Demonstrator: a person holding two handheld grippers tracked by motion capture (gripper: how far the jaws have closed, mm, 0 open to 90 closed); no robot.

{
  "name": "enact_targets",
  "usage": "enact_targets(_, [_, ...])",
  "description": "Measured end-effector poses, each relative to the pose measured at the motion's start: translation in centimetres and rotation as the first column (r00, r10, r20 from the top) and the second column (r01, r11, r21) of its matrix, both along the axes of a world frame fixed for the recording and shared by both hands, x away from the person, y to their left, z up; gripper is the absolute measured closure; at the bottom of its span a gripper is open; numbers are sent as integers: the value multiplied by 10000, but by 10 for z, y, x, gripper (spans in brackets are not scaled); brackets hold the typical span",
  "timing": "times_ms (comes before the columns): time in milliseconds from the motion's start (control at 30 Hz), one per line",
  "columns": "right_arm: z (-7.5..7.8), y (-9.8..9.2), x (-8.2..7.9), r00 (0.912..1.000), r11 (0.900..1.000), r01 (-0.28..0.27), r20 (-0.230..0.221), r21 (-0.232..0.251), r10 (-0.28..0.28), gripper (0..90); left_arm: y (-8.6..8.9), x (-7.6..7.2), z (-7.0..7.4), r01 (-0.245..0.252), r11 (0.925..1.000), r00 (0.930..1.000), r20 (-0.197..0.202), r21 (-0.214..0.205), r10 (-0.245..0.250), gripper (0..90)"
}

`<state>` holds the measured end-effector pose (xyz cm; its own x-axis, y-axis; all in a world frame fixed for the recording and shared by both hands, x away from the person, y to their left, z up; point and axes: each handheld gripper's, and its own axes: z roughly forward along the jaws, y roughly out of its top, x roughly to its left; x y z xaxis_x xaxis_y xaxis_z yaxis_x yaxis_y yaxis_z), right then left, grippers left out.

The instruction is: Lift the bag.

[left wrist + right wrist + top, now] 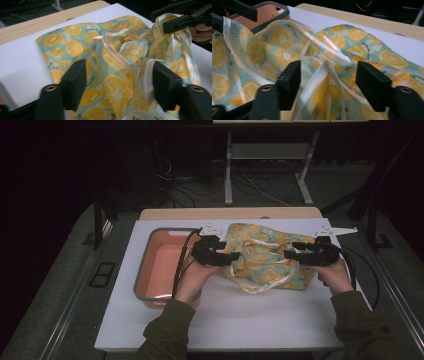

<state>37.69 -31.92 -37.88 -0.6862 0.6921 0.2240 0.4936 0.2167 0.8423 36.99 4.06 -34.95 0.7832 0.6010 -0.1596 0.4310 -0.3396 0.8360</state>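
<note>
A teal cloth [265,255] printed with orange slices lies crumpled on the white board [240,315], its pale straps looping over it. My left gripper [231,258] is at the cloth's left edge and my right gripper [289,254] at its right edge, pointing toward each other. In the left gripper view the jaws of the left gripper [118,80] stand apart with loose folds of the cloth [117,62] between them. In the right gripper view the right gripper [328,82] is likewise open around a raised fold of the cloth [287,40].
An orange tub [142,270] with a grey rim sits on the board left of the cloth, under my left wrist. A wooden table edge [230,213] runs behind the board. Cables trail from both grippers. Dark floor and table legs lie beyond.
</note>
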Motion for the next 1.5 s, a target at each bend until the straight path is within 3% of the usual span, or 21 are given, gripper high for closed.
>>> enact_targets(233, [11,2,-14,9985,9986,-528,178,83,526,249,14,-13,6,609,9974,9978,281,-376,-598,162])
enact_targets(467, [18,5,-28,9953,9960,-890,392,-39,891,211,42,-26,12,621,9958,9963,633,-678,-578,136])
enact_targets(867, [2,6,-48,9921,9926,-1193,373,-235,1201,193,86,-54,3,511,9969,9933,1068,-605,-444,126])
enact_targets(1067, [-1,2,-63,9927,9935,-1098,466,-285,1110,185,106,-71,-10,558,9971,9926,1108,-522,-497,95])
enact_targets(1167, [-4,-2,-71,9928,9938,-1075,508,-300,1089,176,113,-79,-15,605,9965,9929,1061,-570,-542,61])
enact_targets(1400, [-14,-11,-84,9940,9941,-934,526,-556,963,158,130,-91,-22,548,9947,9901,1339,-870,-429,5])
enact_targets(1500, [-16,-15,-88,9937,9945,-902,620,-534,935,135,136,-94,-26,518,9953,9886,1451,-816,-396,0])
